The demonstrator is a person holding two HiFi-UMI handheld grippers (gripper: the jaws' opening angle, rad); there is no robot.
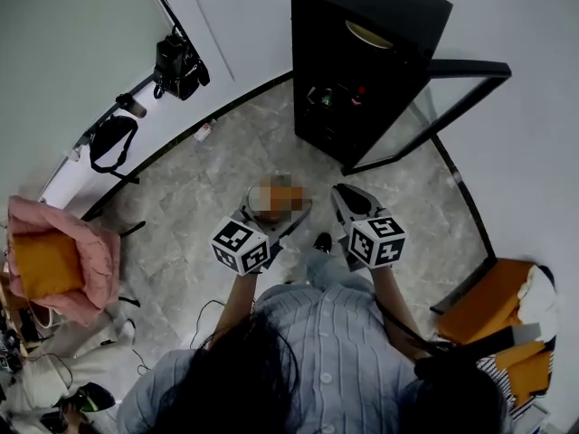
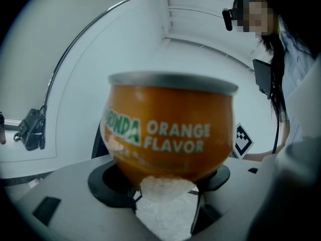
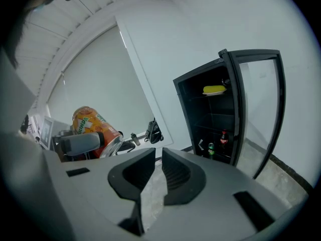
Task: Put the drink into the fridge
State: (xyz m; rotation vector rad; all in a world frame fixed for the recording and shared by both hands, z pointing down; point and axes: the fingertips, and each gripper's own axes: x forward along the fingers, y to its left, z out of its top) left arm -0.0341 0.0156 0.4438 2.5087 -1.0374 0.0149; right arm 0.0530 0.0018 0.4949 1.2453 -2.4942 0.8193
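An orange drink can (image 2: 170, 129) labelled "orange flavor" fills the left gripper view, and my left gripper (image 2: 168, 179) is shut on its lower part. In the head view the can (image 1: 279, 195) is held in the left gripper (image 1: 276, 208) above the floor, in front of the black fridge (image 1: 362, 61). The fridge's glass door (image 1: 452, 107) stands open to the right. My right gripper (image 1: 348, 204) is beside the can on its right, jaws nearly together with nothing between them. The right gripper view shows its jaws (image 3: 156, 169), the can (image 3: 93, 127) at left and the fridge (image 3: 210, 114) ahead.
Inside the fridge are a yellow dish (image 3: 214, 90) on an upper shelf and two small drinks (image 3: 224, 137) low down. Black bags (image 1: 178, 64) hang by the left wall. A pink chair (image 1: 63, 256) stands left, an orange seat (image 1: 493, 310) right.
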